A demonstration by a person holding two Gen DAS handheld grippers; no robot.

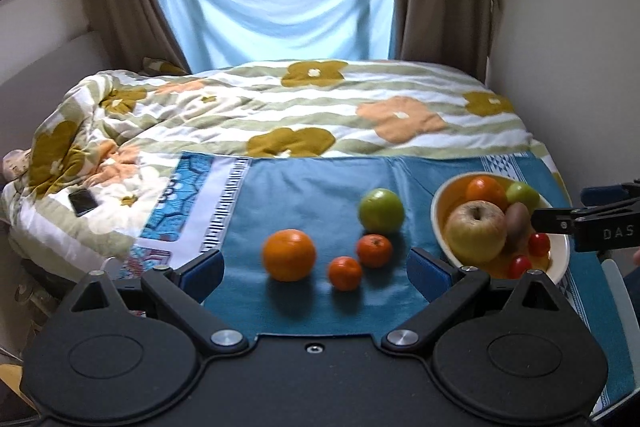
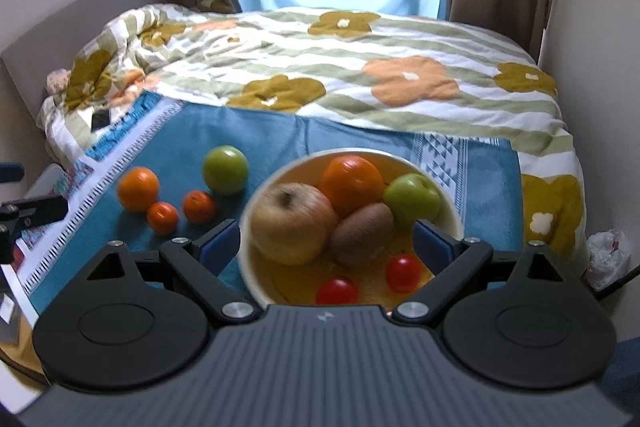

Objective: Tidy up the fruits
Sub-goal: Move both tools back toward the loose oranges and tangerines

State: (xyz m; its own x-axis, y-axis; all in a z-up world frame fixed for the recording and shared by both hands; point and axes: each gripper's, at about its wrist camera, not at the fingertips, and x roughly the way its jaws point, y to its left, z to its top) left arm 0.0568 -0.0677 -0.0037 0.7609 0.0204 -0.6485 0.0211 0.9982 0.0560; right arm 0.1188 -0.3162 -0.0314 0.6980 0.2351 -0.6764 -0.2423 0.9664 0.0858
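Observation:
A white bowl with a yellow inside (image 1: 438,223) (image 2: 256,279) sits on a blue cloth and holds a yellow apple (image 2: 292,223), an orange (image 2: 352,183), a green apple (image 2: 412,199), a kiwi (image 2: 362,233) and two cherry tomatoes (image 2: 403,271). On the cloth lie an orange (image 1: 289,254), two mandarins (image 1: 345,273) (image 1: 374,250) and a green apple (image 1: 381,211). My left gripper (image 1: 316,269) is open above the loose fruit. My right gripper (image 2: 326,241) is open over the bowl, fingers on either side of the kiwi and yellow apple.
The blue cloth (image 1: 304,187) lies on a bed with a flowered duvet (image 1: 280,107). A phone (image 1: 83,201) lies on the duvet at left. Walls stand close on the right. A white bag (image 2: 608,255) sits at the bed's right edge.

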